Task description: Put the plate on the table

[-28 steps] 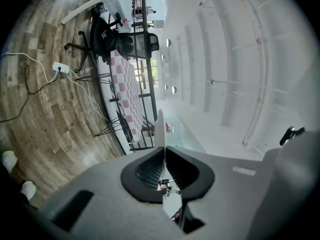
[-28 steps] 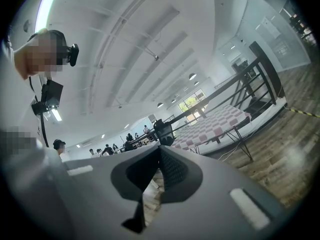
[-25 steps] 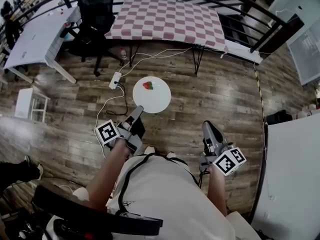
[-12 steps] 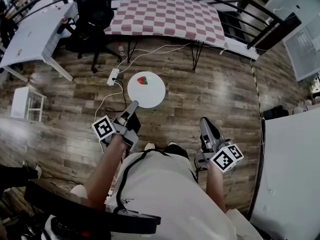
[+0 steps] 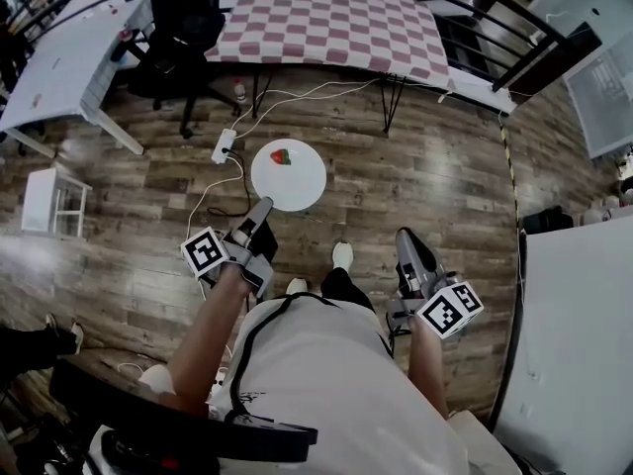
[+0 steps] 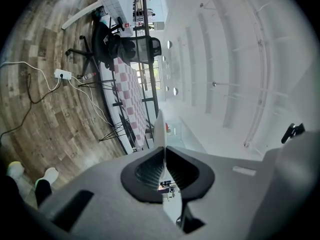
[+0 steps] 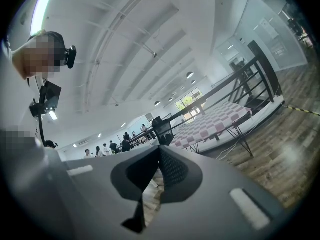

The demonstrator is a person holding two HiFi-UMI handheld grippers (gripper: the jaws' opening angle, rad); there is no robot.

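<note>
Well short of the checked table, the plate is not on it: it hangs level over the wooden floor on the person's side of the table, roughly in line with the table's middle. The left gripper has it by the rim farthest from the table. In the left gripper view the plate shows edge-on as a thin white blade running straight out from the left gripper, whose jaws are pressed in on it from both sides with no gap to see. A small red piece lies on the plate, on the half nearer the table.

The right gripper is farther from the table than the plate, off toward the table's right end. In its own view the right gripper has its jaws closed together with nothing between them, and it points toward the table across bare floor.

A black chair stands at the table's left end. A white cable runs out from under the table to a power strip on the floor between table and plate. One shoe shows on the floor beyond the plate from the table.
</note>
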